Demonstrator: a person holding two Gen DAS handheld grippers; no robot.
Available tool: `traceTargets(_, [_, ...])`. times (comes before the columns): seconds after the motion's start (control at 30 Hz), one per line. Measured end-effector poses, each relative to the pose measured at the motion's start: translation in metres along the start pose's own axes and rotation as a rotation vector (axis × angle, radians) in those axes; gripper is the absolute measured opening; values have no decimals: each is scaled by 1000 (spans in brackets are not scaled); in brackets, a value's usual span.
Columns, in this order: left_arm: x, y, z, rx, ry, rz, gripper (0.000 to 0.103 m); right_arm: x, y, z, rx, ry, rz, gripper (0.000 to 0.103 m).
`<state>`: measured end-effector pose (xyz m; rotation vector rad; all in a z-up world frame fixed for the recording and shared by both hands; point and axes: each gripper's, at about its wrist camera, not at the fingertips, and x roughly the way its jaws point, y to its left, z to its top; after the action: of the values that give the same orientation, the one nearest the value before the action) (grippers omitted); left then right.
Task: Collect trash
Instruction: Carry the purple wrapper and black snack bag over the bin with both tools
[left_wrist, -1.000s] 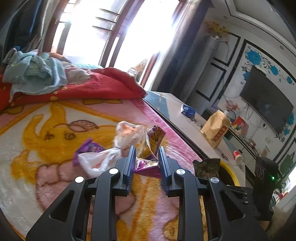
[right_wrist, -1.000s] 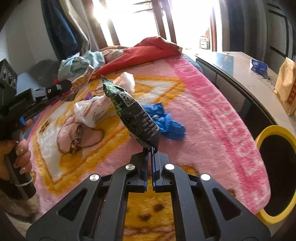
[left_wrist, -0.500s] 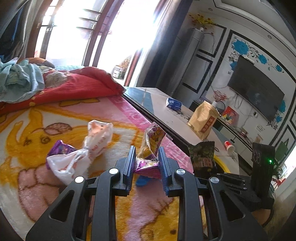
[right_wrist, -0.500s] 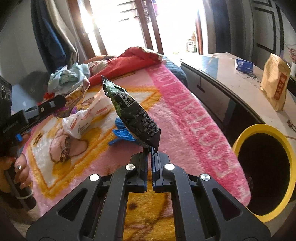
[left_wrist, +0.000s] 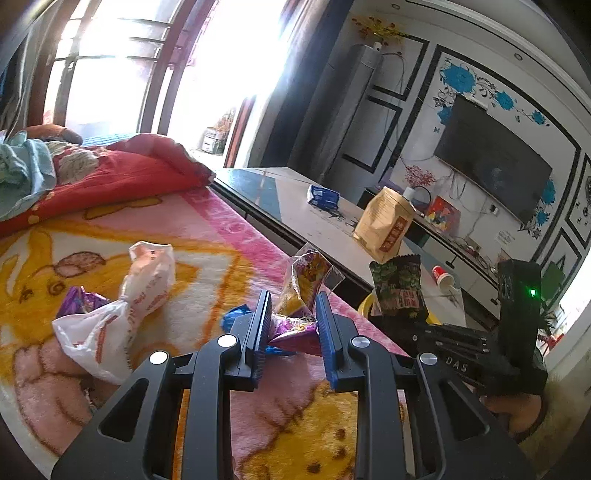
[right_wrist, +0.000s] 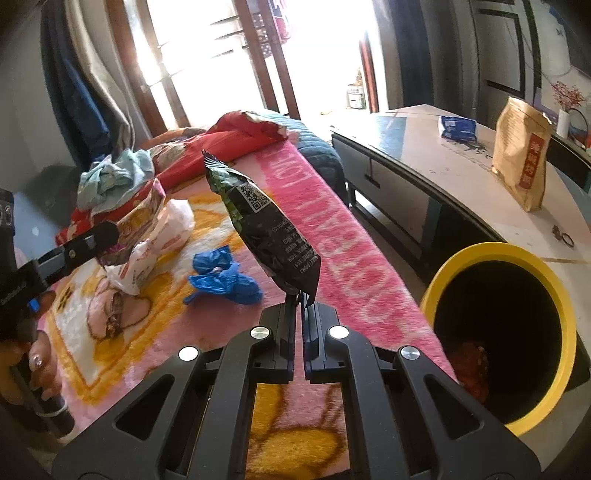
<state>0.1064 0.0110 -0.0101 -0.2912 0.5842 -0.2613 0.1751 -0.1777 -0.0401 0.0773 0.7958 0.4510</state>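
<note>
A light, crinkly dark snack bag (right_wrist: 266, 229), judged slippery, was pinched at its bottom corner by the clenched right tongs (right_wrist: 300, 306), while a crumpled purple-and-yellow wrapper (left_wrist: 303, 288) was grasped by the left tongs (left_wrist: 291, 321).

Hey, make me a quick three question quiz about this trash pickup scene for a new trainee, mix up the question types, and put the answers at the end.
1. True or false: the right gripper is shut on the dark green snack bag.
2. Multiple choice: the yellow-rimmed bin stands A) on the blanket, B) on the low table, C) beside the blanket's edge, below the low table.
3. Name two pieces of trash not yet picked up from the blanket.

Key
1. True: it pinches the bag's bottom corner.
2. C.
3. The crumpled blue plastic and the white plastic bag. The left gripper already holds a purple and yellow wrapper.
</note>
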Motion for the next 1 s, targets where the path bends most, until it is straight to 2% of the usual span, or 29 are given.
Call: traceTargets(1.0, [43, -61, -7, 118, 63, -131, 24, -30, -71, -1, 123, -55, -146, 1])
